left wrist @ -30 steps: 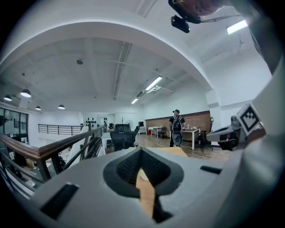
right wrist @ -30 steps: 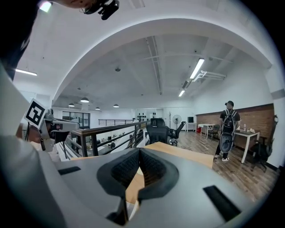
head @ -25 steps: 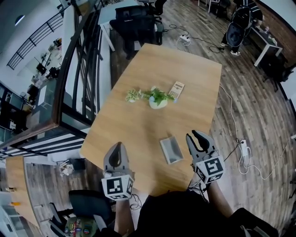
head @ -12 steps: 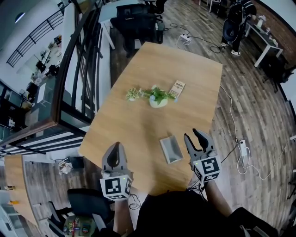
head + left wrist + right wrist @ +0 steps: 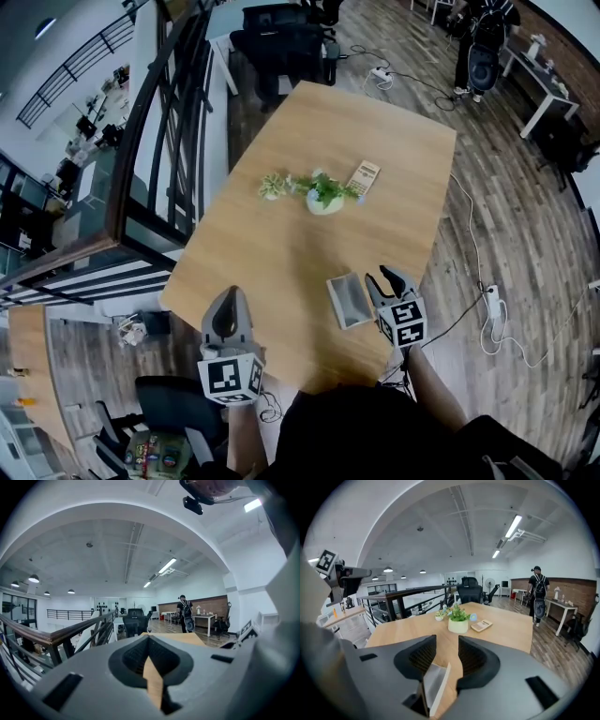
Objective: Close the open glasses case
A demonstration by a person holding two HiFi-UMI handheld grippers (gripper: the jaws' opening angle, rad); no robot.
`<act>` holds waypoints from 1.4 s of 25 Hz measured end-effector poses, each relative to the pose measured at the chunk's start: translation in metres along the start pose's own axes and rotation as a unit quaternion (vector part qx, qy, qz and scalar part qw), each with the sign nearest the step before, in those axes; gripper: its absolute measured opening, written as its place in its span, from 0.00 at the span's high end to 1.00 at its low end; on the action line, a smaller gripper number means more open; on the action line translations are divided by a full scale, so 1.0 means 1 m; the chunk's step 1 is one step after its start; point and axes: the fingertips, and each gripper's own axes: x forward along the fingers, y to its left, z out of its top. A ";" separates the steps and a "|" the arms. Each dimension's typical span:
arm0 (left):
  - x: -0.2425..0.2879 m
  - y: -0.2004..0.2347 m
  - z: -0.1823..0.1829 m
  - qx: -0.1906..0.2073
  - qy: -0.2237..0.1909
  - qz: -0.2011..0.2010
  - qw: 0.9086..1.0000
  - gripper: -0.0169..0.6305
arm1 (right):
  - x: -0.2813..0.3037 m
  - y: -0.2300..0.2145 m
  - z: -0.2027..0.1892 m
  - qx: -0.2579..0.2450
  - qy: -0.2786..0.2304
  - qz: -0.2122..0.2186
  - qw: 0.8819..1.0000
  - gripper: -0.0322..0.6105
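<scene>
The grey glasses case [image 5: 348, 301] lies open on the wooden table [image 5: 375, 141], near its front edge. My right gripper [image 5: 382, 277] is low over the table just right of the case, jaws open, nothing pressed between them. In the right gripper view the case [image 5: 432, 685] lies below and slightly left of the gap of the right gripper [image 5: 447, 643], its pale lid edge standing up. My left gripper [image 5: 229, 317] hovers at the table's front left corner, away from the case. In its own view the left gripper [image 5: 149, 638] is shut and empty.
A white pot with a green plant [image 5: 323, 199], a smaller plant [image 5: 272, 187] and a calculator [image 5: 363, 176] sit mid-table. A black railing [image 5: 159, 141] runs along the left. Office chairs [image 5: 281, 42] stand beyond the far end. Cables [image 5: 492, 309] lie on the floor at right.
My right gripper has dropped toward the table and come in close beside the case's right side. The left gripper has stayed almost where it was. The case has not moved.
</scene>
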 end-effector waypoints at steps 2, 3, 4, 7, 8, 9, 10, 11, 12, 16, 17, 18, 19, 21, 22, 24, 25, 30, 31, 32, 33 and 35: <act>-0.002 0.001 0.001 -0.001 -0.001 0.002 1.000 0.97 | 0.013 0.000 -0.026 0.007 0.034 0.004 0.999 0.70; -0.003 0.001 0.002 -0.001 -0.002 0.002 1.000 0.97 | 0.019 0.000 -0.039 0.011 0.050 0.006 0.999 0.70; -0.003 0.000 0.002 -0.001 -0.002 0.001 1.000 0.97 | 0.024 0.000 -0.052 0.014 0.066 0.008 0.998 0.70; -0.004 0.000 0.002 0.001 -0.001 0.002 1.000 0.97 | 0.036 0.003 -0.085 0.023 0.108 0.017 0.994 0.71; -0.005 0.001 0.001 0.001 -0.001 0.003 1.000 0.97 | 0.039 0.006 -0.095 0.026 0.122 0.019 0.992 0.71; -0.006 0.002 0.002 0.000 -0.002 0.004 1.000 0.97 | 0.042 0.008 -0.105 0.028 0.134 0.021 0.990 0.72; -0.008 0.003 0.005 0.001 -0.004 0.005 1.000 0.97 | 0.044 0.010 -0.113 0.029 0.145 0.022 0.989 0.72; -0.008 0.003 0.008 0.002 -0.006 0.006 1.000 0.97 | 0.047 0.010 -0.121 0.031 0.154 0.022 0.987 0.73; -0.008 0.004 0.011 0.002 -0.009 0.006 1.000 0.97 | 0.048 0.009 -0.127 0.034 0.162 0.022 0.986 0.73; -0.007 0.004 0.016 0.002 -0.015 0.006 1.000 0.97 | 0.054 0.012 -0.155 0.053 0.193 0.026 0.979 0.76; -0.007 0.003 0.016 0.005 -0.014 0.005 1.000 0.97 | 0.054 0.013 -0.159 0.057 0.198 0.026 0.978 0.77; -0.007 0.002 0.015 0.007 -0.013 0.004 1.000 0.97 | 0.055 0.013 -0.163 0.059 0.201 0.026 0.978 0.78; -0.007 0.002 0.014 0.008 -0.013 0.003 1.000 0.97 | 0.055 0.014 -0.164 0.060 0.202 0.025 0.977 0.79; -0.007 0.002 0.013 0.009 -0.011 0.001 1.000 0.97 | 0.056 0.014 -0.165 0.059 0.203 0.025 0.977 0.79; -0.007 0.002 0.013 0.009 -0.010 0.001 1.000 0.97 | 0.056 0.014 -0.164 0.058 0.202 0.025 0.977 0.79; -0.008 0.002 0.013 0.009 -0.009 0.002 1.000 0.97 | 0.056 0.014 -0.161 0.056 0.200 0.024 0.978 0.79; -0.008 0.002 0.013 0.009 -0.008 0.003 1.000 0.97 | 0.056 0.014 -0.160 0.055 0.199 0.024 0.978 0.80; -0.008 0.003 0.014 0.007 -0.010 0.006 1.000 0.97 | 0.056 0.014 -0.162 0.049 0.203 0.022 0.978 0.81; -0.008 0.003 0.014 0.008 -0.010 0.006 1.000 0.97 | 0.056 0.014 -0.162 0.048 0.204 0.021 0.978 0.83; -0.009 0.003 0.014 0.008 -0.010 0.005 1.000 0.97 | 0.056 0.014 -0.163 0.046 0.205 0.020 0.977 0.84; -0.009 0.004 0.013 0.008 -0.010 0.005 1.000 0.97 | 0.056 0.014 -0.164 0.044 0.206 0.018 0.977 0.84; -0.009 0.005 0.011 0.009 -0.008 0.005 1.000 0.97 | 0.057 0.014 -0.166 0.041 0.208 0.015 0.977 0.87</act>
